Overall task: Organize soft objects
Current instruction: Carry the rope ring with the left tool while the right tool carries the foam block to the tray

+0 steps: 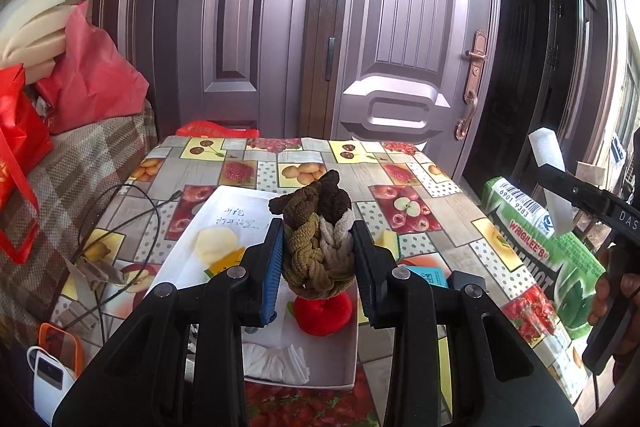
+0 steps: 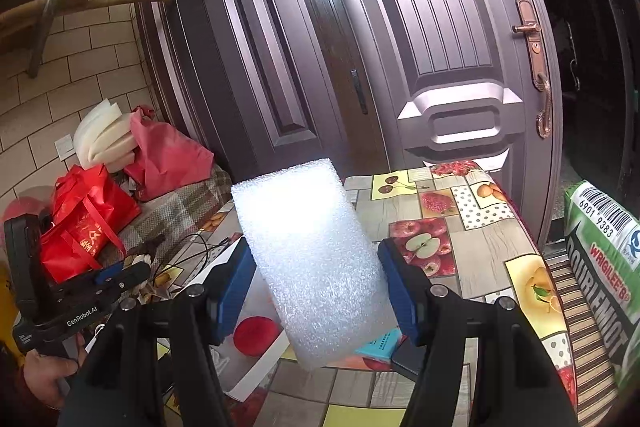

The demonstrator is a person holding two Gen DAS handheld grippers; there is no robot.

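My left gripper (image 1: 318,259) is shut on a braided knit toy (image 1: 316,235) in olive, brown and cream, held above a white shallow box (image 1: 240,203) on the table. In that box lie a red plush apple (image 1: 323,311), a pale yellow sponge piece (image 1: 216,243) and folded white cloth (image 1: 276,363). My right gripper (image 2: 316,283) is shut on a white foam block (image 2: 312,259), held tilted above the table. The foam block (image 1: 550,167) and right gripper show at the right edge of the left wrist view. The left gripper (image 2: 120,277) shows at the left of the right wrist view.
The table carries a fruit-print cloth (image 1: 404,207), black cables (image 1: 132,215), a blue card (image 2: 380,345) and a dark phone (image 2: 406,355). A green printed sack (image 2: 604,267) stands at the right. Red bags (image 1: 88,75) and foam sheets (image 1: 32,23) sit left. A closed door (image 1: 400,27) is behind.
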